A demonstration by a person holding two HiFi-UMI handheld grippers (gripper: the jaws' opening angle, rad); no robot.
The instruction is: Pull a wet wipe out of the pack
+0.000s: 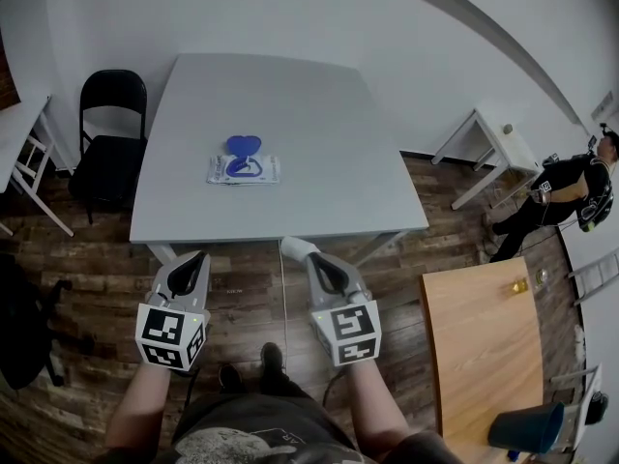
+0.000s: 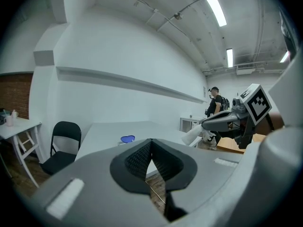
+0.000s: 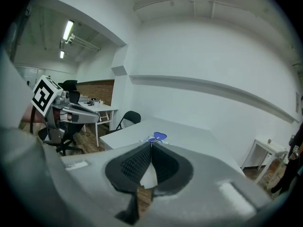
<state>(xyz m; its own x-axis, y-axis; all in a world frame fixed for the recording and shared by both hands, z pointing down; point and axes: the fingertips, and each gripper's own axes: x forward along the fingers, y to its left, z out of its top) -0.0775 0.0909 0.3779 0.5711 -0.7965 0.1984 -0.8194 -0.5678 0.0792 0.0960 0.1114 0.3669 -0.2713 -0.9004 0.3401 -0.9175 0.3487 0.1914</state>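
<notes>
The wet wipe pack (image 1: 244, 169) lies flat near the middle of the grey table (image 1: 319, 95), its blue lid (image 1: 244, 145) flipped up on the far side. No loose wipe shows beside the pack. Whether a tip stands out of its opening is too small to tell.

To pull cleanly, I judge one tongs should pin the pack while the other pinches only the top sheet and draws it straight up.

Left tongs (image 1: 196, 256) and right tongs (image 1: 302, 251) are both closed on nothing. They sit side by side, well short of the pack, aimed at it and dipped slightly.
</notes>
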